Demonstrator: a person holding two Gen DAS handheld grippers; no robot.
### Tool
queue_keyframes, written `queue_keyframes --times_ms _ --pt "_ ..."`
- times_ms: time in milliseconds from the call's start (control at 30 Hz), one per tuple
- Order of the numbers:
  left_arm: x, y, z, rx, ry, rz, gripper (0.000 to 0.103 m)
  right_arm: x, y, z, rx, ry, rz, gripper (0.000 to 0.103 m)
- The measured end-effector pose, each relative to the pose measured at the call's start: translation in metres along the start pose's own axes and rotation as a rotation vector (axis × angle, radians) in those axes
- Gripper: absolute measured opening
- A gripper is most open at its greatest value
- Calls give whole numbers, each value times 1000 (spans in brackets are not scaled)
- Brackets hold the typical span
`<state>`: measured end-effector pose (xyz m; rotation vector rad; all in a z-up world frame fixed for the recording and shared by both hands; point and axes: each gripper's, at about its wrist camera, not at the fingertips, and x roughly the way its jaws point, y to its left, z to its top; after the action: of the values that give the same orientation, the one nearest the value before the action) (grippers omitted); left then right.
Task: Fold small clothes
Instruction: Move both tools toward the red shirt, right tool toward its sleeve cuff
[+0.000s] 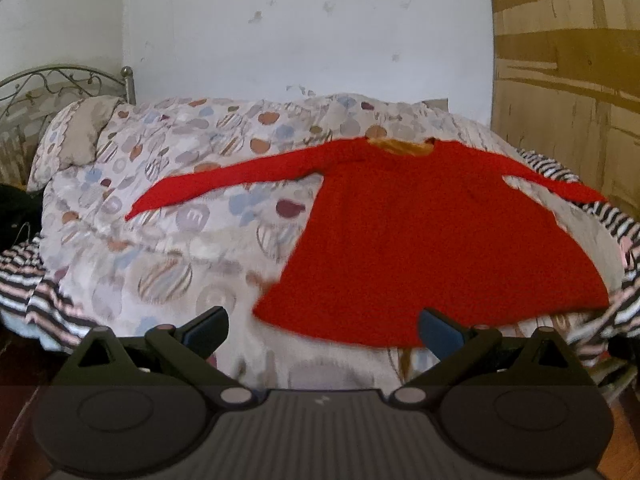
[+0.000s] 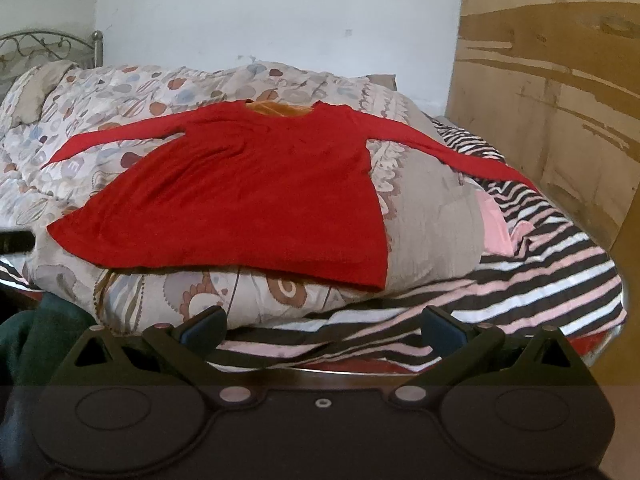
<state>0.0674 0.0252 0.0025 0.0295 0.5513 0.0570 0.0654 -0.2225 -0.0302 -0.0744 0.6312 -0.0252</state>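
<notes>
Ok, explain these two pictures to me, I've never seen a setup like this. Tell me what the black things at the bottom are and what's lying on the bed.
There is no robot here. A person holds one two-finger gripper in each hand, and a wide-angle camera on each looks forward along its fingers. The black shapes at the bottom are the left gripper in one picture and the right gripper in the other. Both have their jaws wide apart and hold nothing. Ahead, a red long-sleeved top lies flat, sleeves spread, on a patterned quilt. A striped blanket lies under the quilt. Folding has not begun.
</notes>
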Motion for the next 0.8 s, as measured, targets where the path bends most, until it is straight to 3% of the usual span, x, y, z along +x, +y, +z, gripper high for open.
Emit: queue_keyframes --times_ms 300,467,667,800 --pt "51 6 57 35 -38 30 103 27 -3 20 -55 -12 45 103" --pt "98 -4 85 43 4 25 103 56 -5 29 -49 -28 60 103" --pt "152 -7 109 -66 25 -42 103 72 -27 40 73 -158 163 103" --pt "188 -18 121 -54 36 -10 103 83 -38 54 90 -217 158 103"
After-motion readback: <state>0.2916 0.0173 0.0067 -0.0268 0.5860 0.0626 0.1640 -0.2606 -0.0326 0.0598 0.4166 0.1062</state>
